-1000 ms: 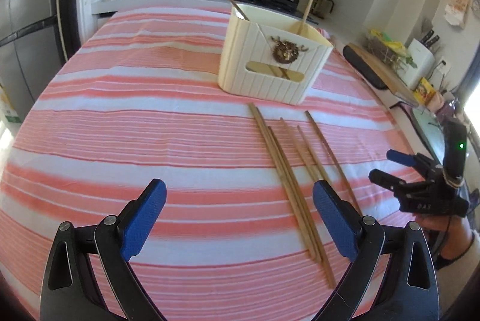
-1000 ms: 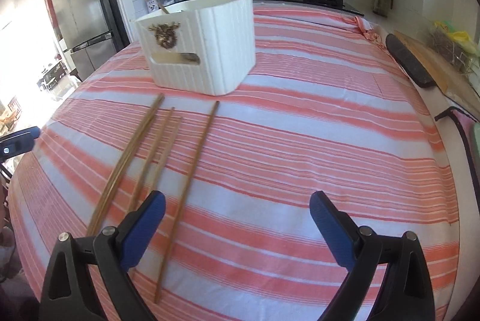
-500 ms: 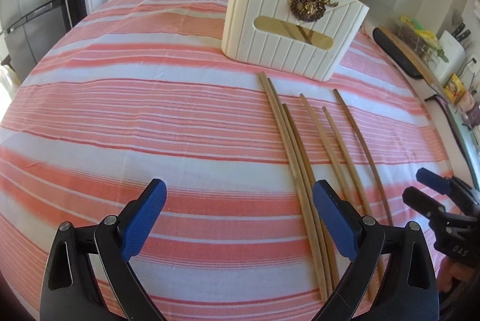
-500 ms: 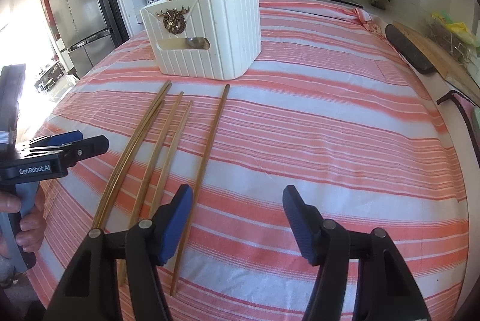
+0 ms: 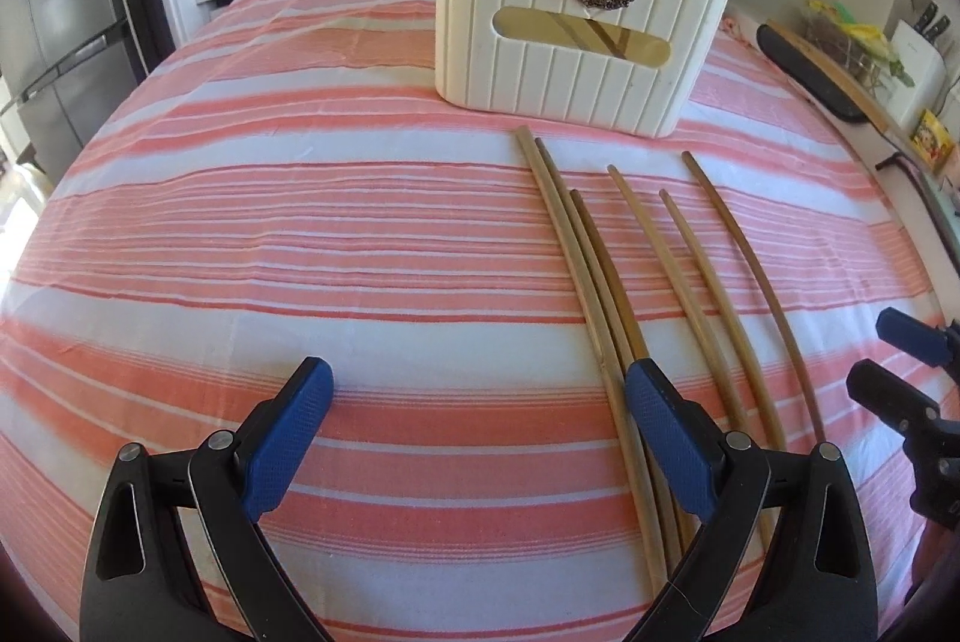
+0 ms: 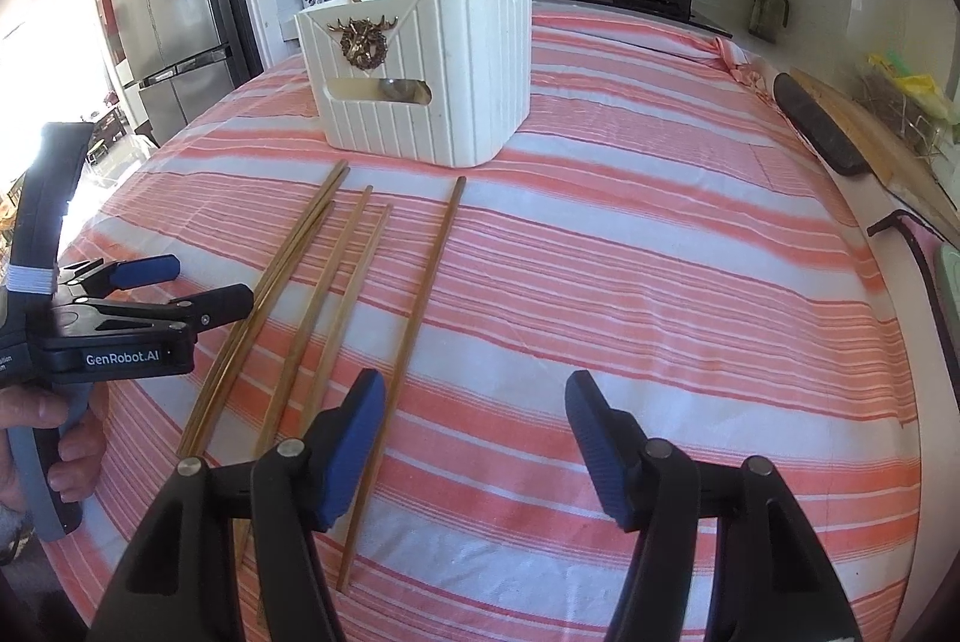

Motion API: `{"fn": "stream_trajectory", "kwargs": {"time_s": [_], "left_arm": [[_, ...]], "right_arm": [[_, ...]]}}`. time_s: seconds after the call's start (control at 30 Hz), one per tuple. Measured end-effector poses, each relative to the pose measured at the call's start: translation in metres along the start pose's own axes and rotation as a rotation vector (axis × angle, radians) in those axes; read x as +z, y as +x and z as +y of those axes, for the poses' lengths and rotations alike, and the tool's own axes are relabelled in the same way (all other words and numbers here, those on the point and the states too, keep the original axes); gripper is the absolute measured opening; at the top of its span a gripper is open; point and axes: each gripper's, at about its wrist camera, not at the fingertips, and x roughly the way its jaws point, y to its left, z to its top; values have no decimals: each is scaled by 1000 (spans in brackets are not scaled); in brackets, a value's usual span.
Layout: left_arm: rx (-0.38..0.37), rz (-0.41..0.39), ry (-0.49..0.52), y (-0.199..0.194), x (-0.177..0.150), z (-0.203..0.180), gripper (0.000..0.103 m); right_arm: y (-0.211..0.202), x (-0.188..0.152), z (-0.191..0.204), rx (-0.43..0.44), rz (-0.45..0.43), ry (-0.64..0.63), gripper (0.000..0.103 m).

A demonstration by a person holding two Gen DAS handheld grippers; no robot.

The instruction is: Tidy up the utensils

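1. Six wooden chopsticks (image 5: 606, 270) lie loose on the striped tablecloth (image 5: 300, 222), just before the cream utensil holder (image 5: 576, 36), long axes running from us toward it.
2. We judge the left gripper (image 5: 477, 438) nearer: spread, empty, its right-hand pad over the leftmost sticks.
3. Right gripper (image 6: 471, 447): part-spread, empty; only the lone outer chopstick (image 6: 420, 330) passes beside its left pad.
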Motion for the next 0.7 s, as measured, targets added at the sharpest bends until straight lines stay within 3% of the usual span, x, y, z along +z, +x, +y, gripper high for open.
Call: {"fn": "stream_trajectory", "kwargs": {"time_s": [0.23, 0.4, 0.5, 0.57, 0.6, 0.63, 0.67, 0.7], "left_arm": [[29, 3, 27, 5, 2, -7, 98], [40, -7, 53, 1, -3, -12, 89], [31, -20, 75, -4, -6, -13, 70], [21, -26, 91, -7, -7, -15, 46], [15, -29, 101, -9, -7, -16, 36], [10, -28, 110, -10, -8, -18, 17], [7, -25, 117, -11, -9, -18, 6], [8, -22, 120, -12, -10, -17, 6]], "right_arm": [[9, -2, 8, 4, 32, -32, 64], [22, 1, 17, 10, 67, -67, 50], [28, 2, 25, 35, 88, -96, 37], [29, 3, 30, 30, 80, -121, 31], [30, 4, 32, 31, 80, -131, 21], [30, 5, 33, 23, 78, -135, 16], [30, 5, 33, 8, 78, -134, 9], [30, 5, 32, -2, 79, -127, 8]]}}
